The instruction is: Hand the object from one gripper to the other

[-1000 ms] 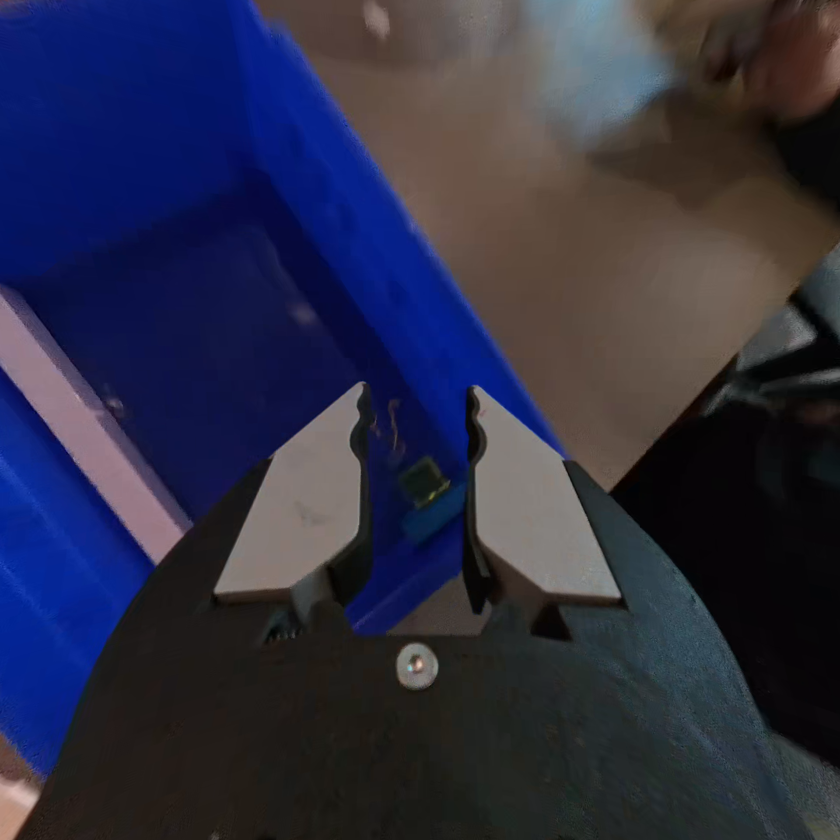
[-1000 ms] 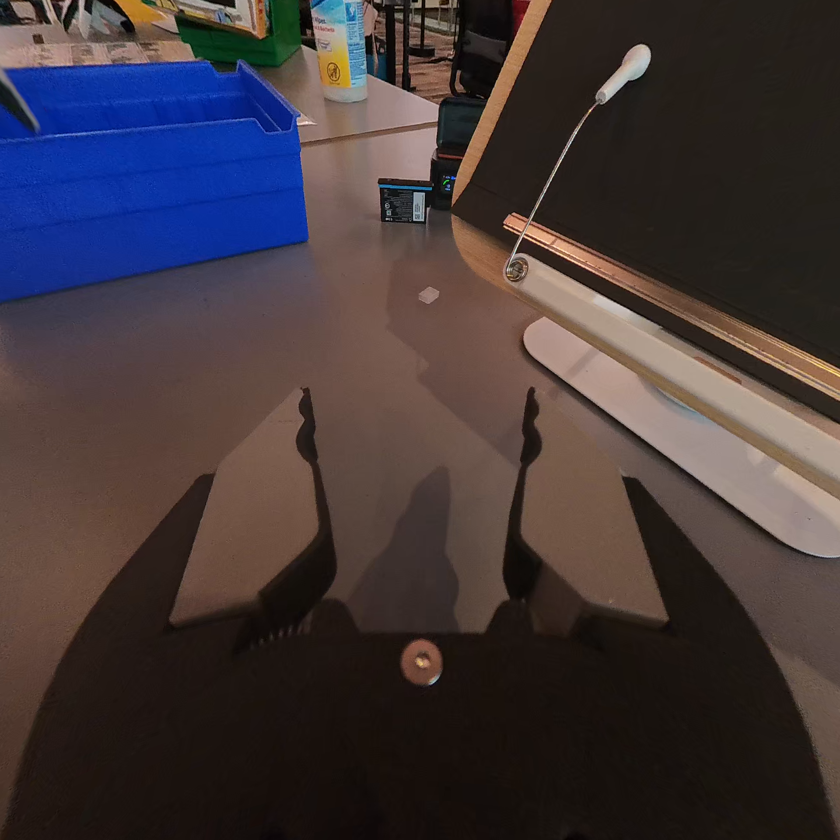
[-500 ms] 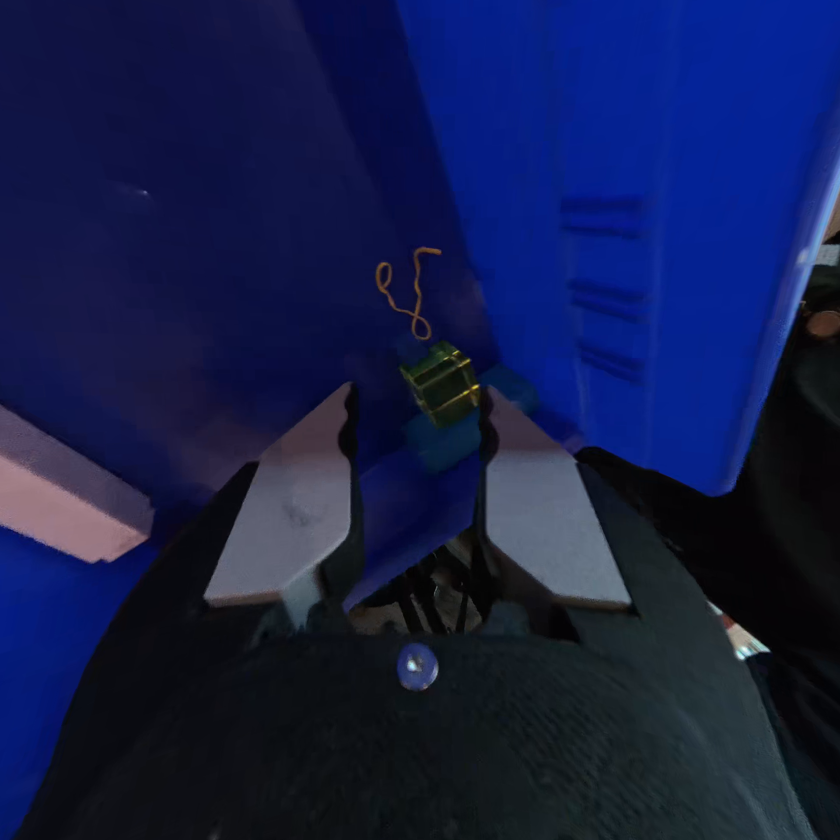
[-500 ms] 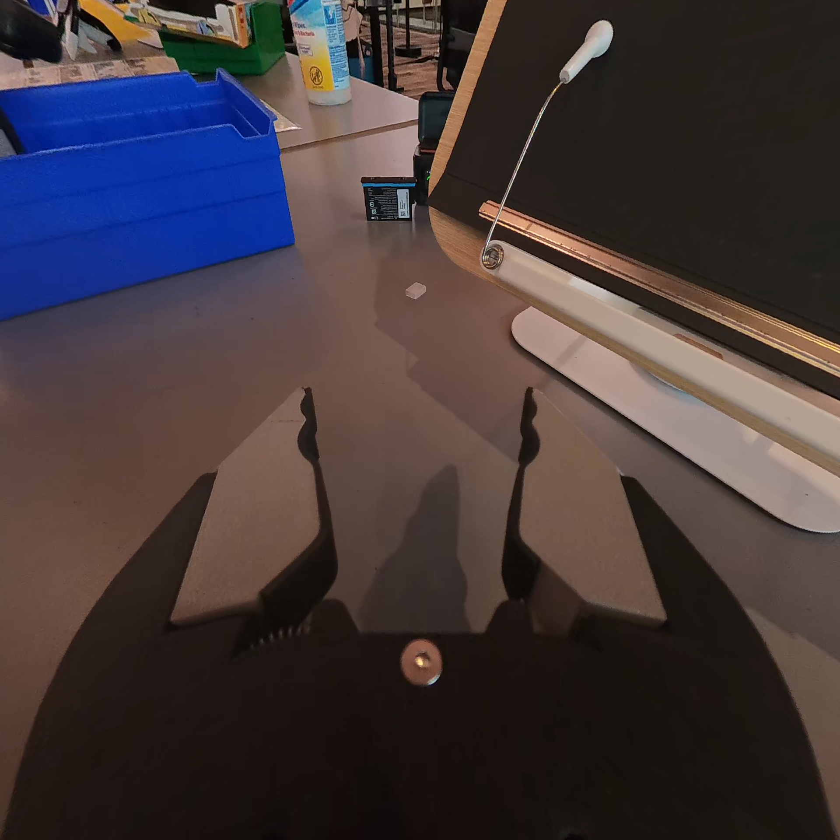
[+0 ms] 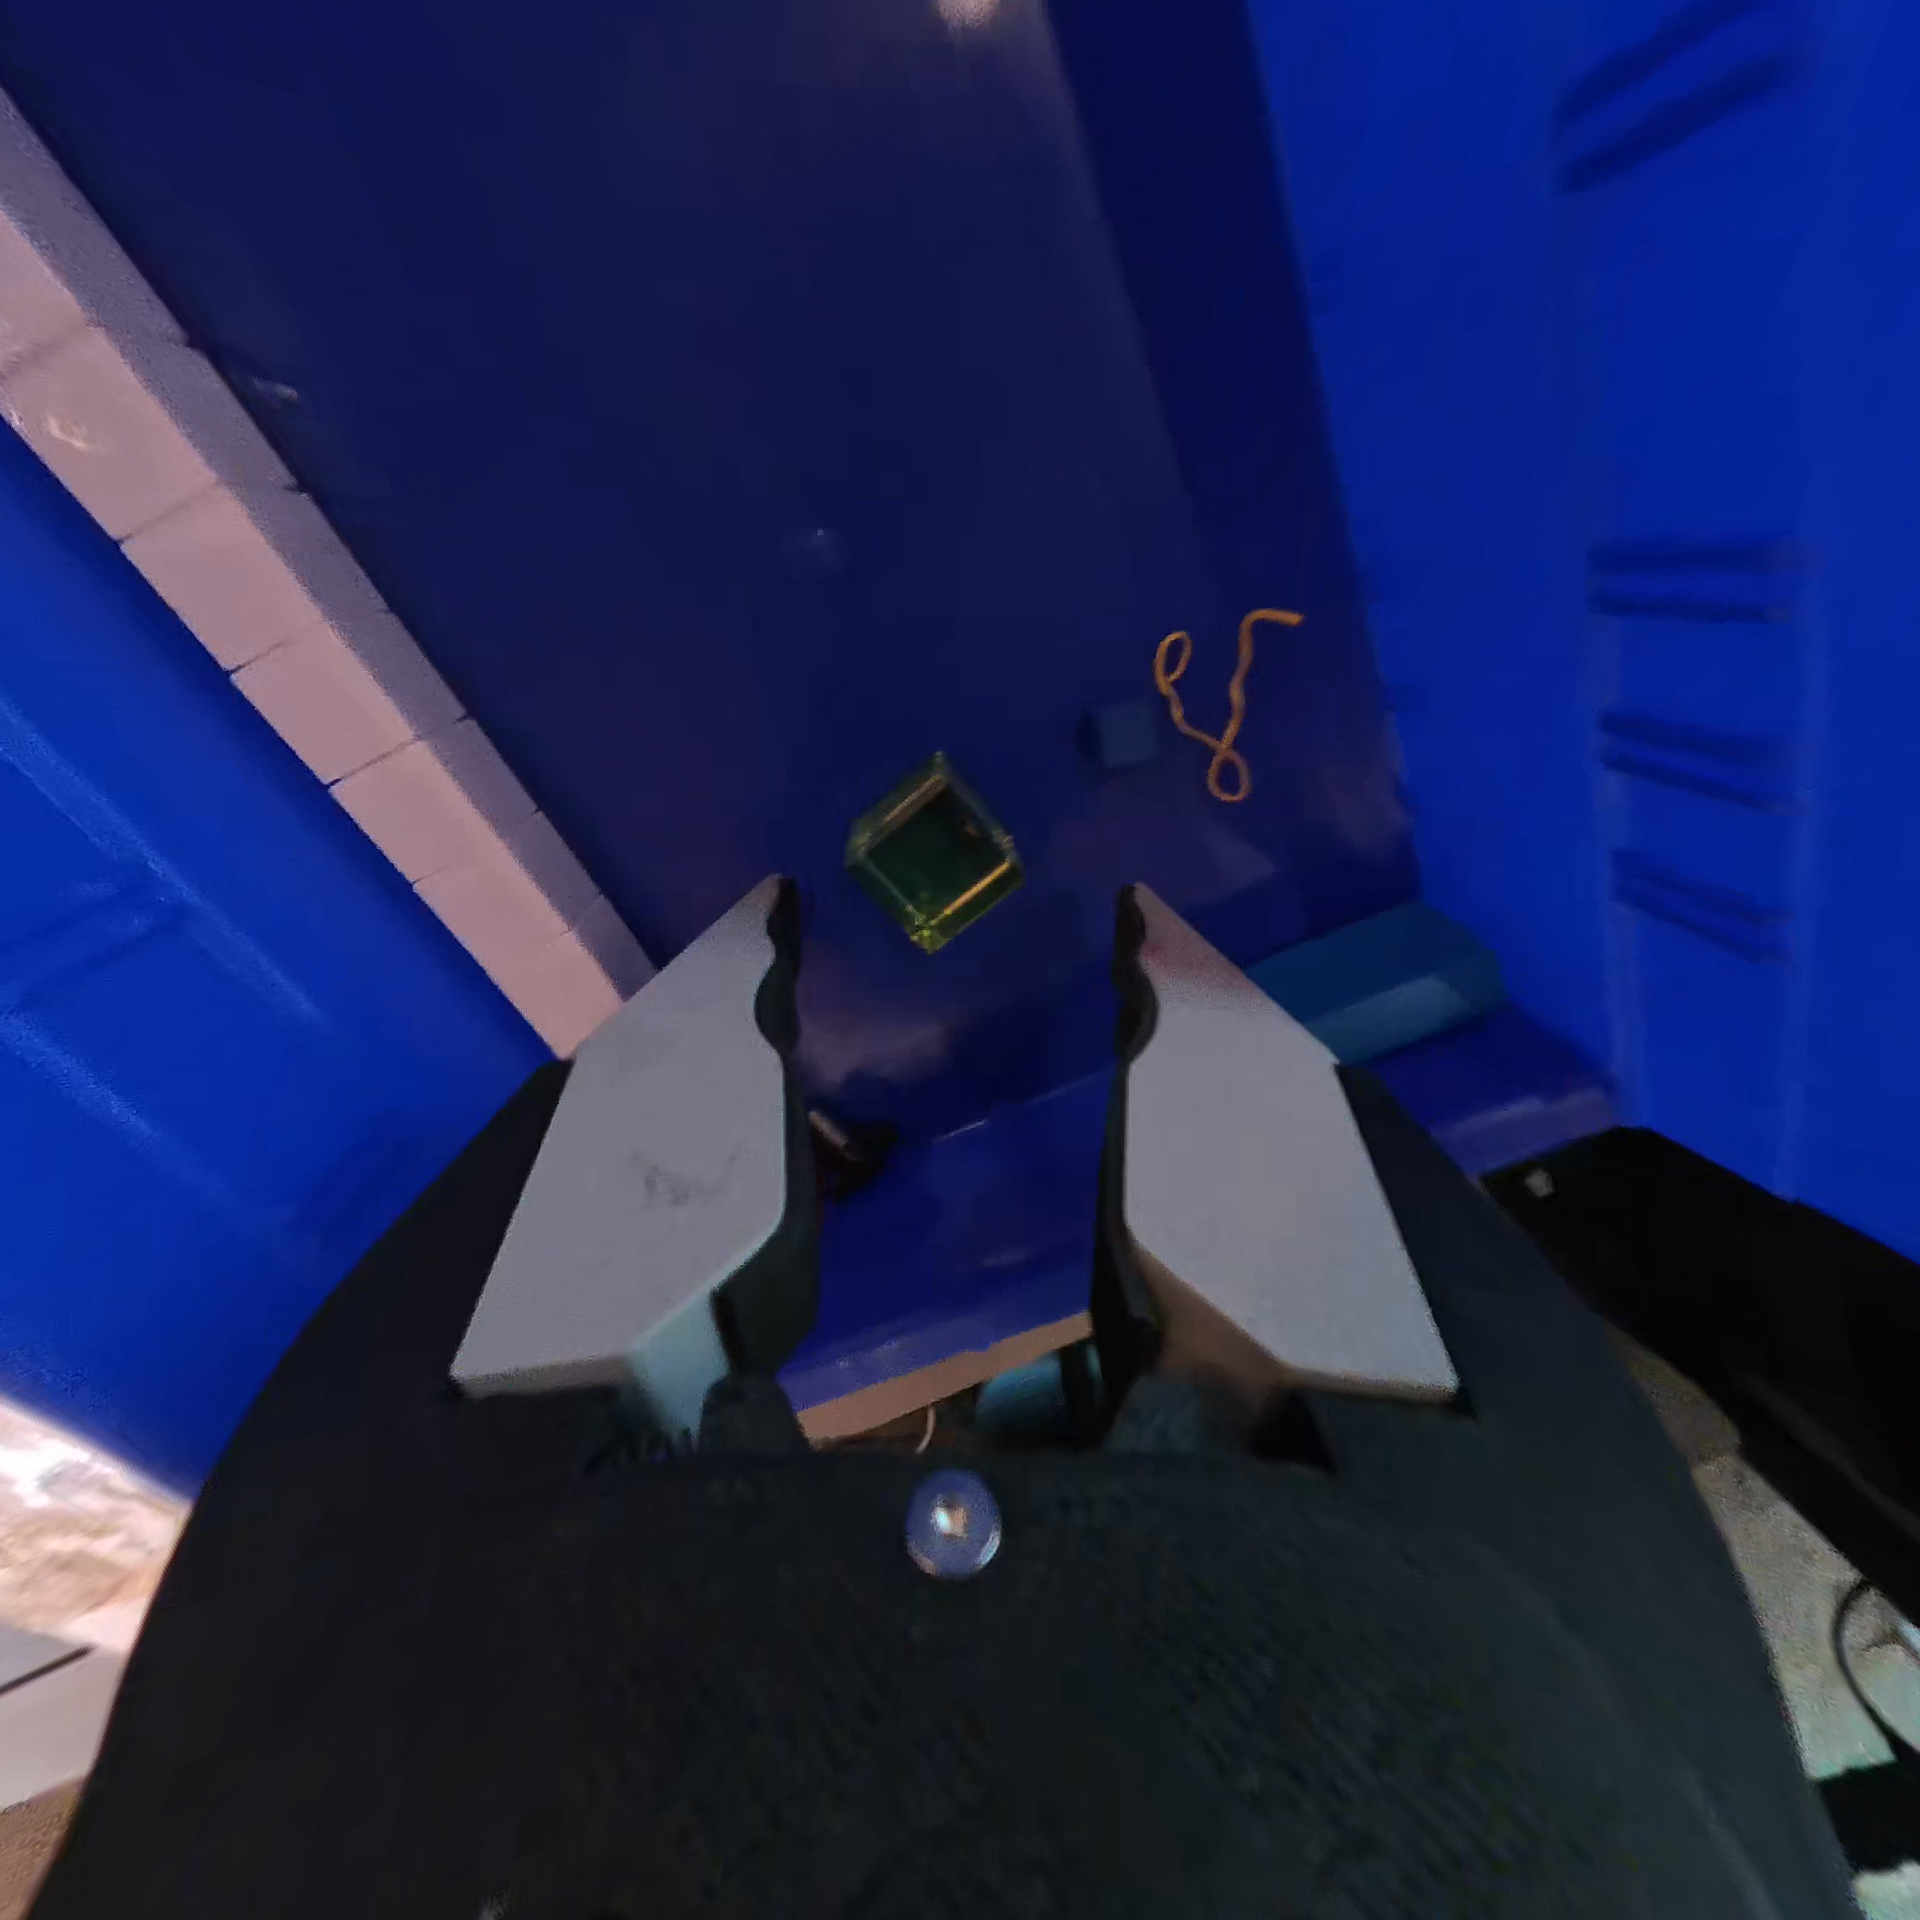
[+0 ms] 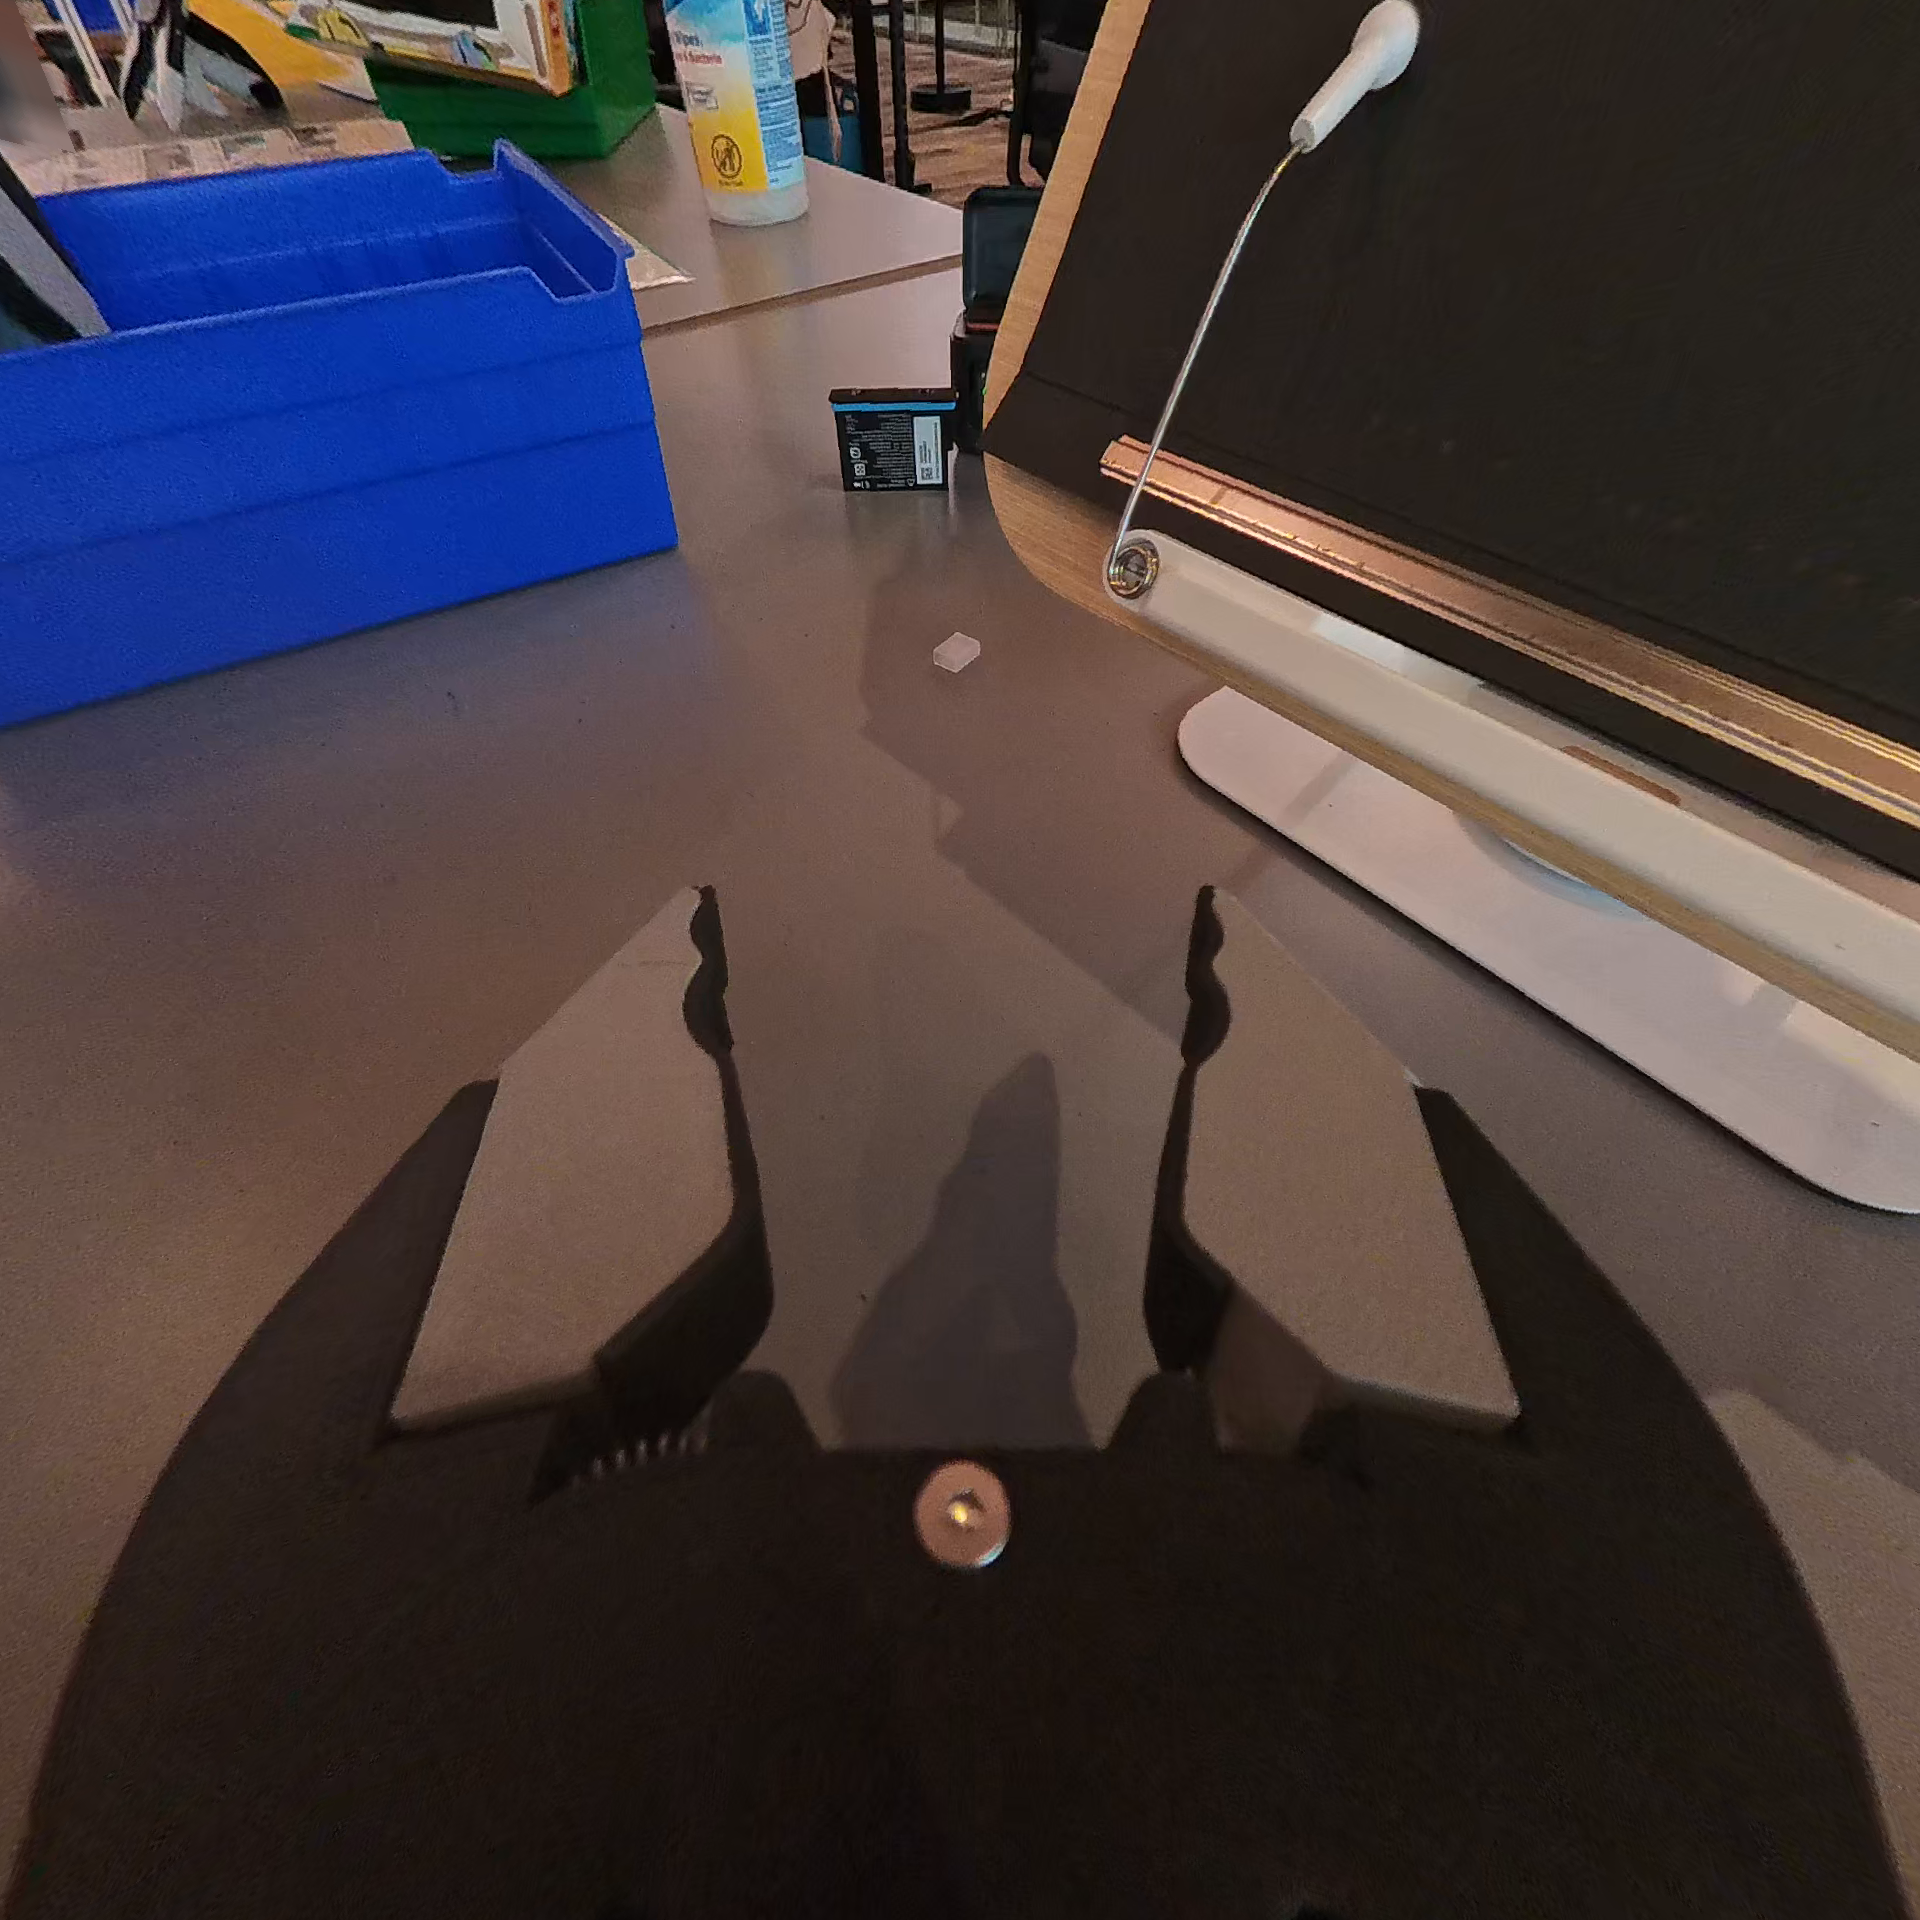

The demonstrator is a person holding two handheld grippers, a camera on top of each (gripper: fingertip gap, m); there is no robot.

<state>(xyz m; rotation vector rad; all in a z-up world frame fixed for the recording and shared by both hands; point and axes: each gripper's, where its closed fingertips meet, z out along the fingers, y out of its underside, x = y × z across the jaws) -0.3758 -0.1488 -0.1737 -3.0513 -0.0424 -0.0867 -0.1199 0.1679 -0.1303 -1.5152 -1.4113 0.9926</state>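
Since half a second ago the left gripper has pulled back a little inside the blue bin, and the small green translucent cube, which sat right by the tip of one finger, now lies just ahead of the gap between both, touching neither. The jaws have spread wider and hold nothing. From left to right in the left wrist view: a pale strip runs diagonally and is cut off at the frame's edge; then the cube on the bin floor, turned corner-on toward the gripper with no long axis to speak of; then a small blue square, hard to make out against the floor; a curled orange thread; and a blue block in the corner, partly hidden by the finger. Over on the grey table, the right gripper sits wide open and empty, well apart from the bin, with a black battery and a tilted board stand beyond.
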